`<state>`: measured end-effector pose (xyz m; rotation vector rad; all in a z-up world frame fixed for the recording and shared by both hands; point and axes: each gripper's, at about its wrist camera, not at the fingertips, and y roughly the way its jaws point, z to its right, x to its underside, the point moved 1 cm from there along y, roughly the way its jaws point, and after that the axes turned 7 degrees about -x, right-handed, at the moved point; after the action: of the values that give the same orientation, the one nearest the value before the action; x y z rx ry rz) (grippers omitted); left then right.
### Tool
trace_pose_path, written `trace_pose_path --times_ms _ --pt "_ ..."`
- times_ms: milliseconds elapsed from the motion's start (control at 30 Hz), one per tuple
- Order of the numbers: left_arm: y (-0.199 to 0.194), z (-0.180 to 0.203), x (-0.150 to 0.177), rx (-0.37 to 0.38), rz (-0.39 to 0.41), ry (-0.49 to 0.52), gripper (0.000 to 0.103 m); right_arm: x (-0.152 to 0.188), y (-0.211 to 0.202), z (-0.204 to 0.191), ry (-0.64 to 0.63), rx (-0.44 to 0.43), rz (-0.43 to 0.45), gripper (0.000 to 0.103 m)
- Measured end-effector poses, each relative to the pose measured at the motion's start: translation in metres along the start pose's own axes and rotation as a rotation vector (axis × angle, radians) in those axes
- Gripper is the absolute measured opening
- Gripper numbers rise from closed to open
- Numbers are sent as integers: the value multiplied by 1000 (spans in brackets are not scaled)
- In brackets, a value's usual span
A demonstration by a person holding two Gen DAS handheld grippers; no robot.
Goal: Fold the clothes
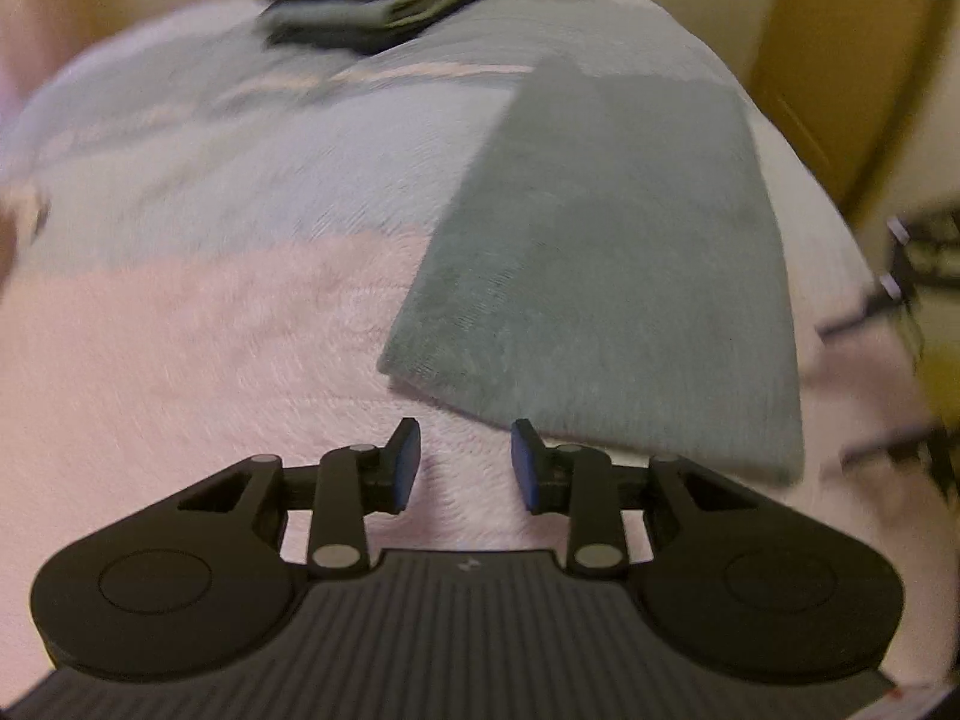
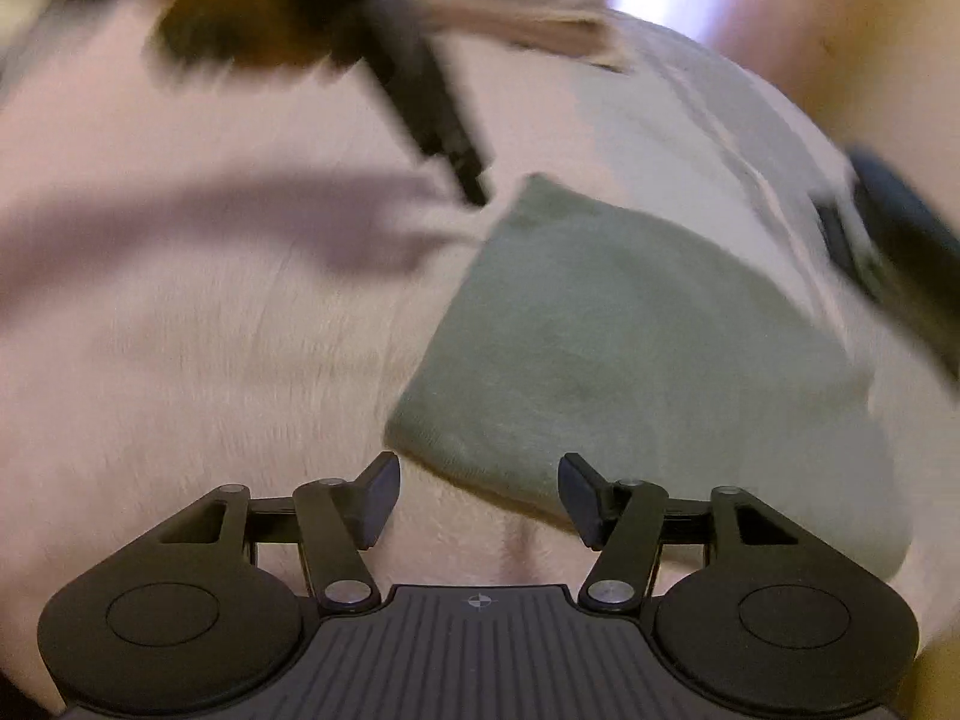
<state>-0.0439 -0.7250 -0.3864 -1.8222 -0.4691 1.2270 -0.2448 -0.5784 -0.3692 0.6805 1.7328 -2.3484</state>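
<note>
Pink and pale-blue fleece blanket covers the bed, with cream walls and a yellowish wooden door beyond. Folded grey-green garment lies flat on it, oblong, soft-napped, long axis running away from both cameras toward a stack of folded dark clothes. Left tongs and right tongs hover wide apart, empty, at its near edge.

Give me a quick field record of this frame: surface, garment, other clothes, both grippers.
surface: fuzzy pink and pale blue blanket
garment: grey-green cloth, lying flat, folded into a rectangle
other clothes: stack of dark folded items at the far edge, blurred
left gripper: open, empty, at the cloth's near edge
right gripper: open, empty, at the cloth's near corner
contact with cloth: cannot tell
</note>
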Motion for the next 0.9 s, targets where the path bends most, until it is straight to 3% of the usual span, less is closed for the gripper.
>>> trace_pose_path --times_ms 167,200,300,367,467,600,700,833,900 --pt "-3 15 18 11 26 193 31 4 41 -33 -324 86 -19 56" --pt "-2 18 22 4 35 231 33 5 44 -36 -352 99 -4 49" --pt "-4 33 27 -35 80 382 56 0 30 -21 -237 66 40 23" --pt "-9 44 30 -87 145 524 77 -6 8 -4 -126 52 79 16" --pt "-10 56 29 -154 232 720 84 -14 -20 26 39 25 119 14" --pt "10 63 23 -186 276 928 84 -24 -46 55 164 -8 161 14" --pt "30 61 21 -198 297 1046 81 -25 -56 65 177 -25 173 14" --pt "48 57 19 -222 297 1123 44 -23 -67 72 205 -40 187 13" --pt "48 55 20 -216 317 1155 37 -23 -71 74 226 -46 189 12"
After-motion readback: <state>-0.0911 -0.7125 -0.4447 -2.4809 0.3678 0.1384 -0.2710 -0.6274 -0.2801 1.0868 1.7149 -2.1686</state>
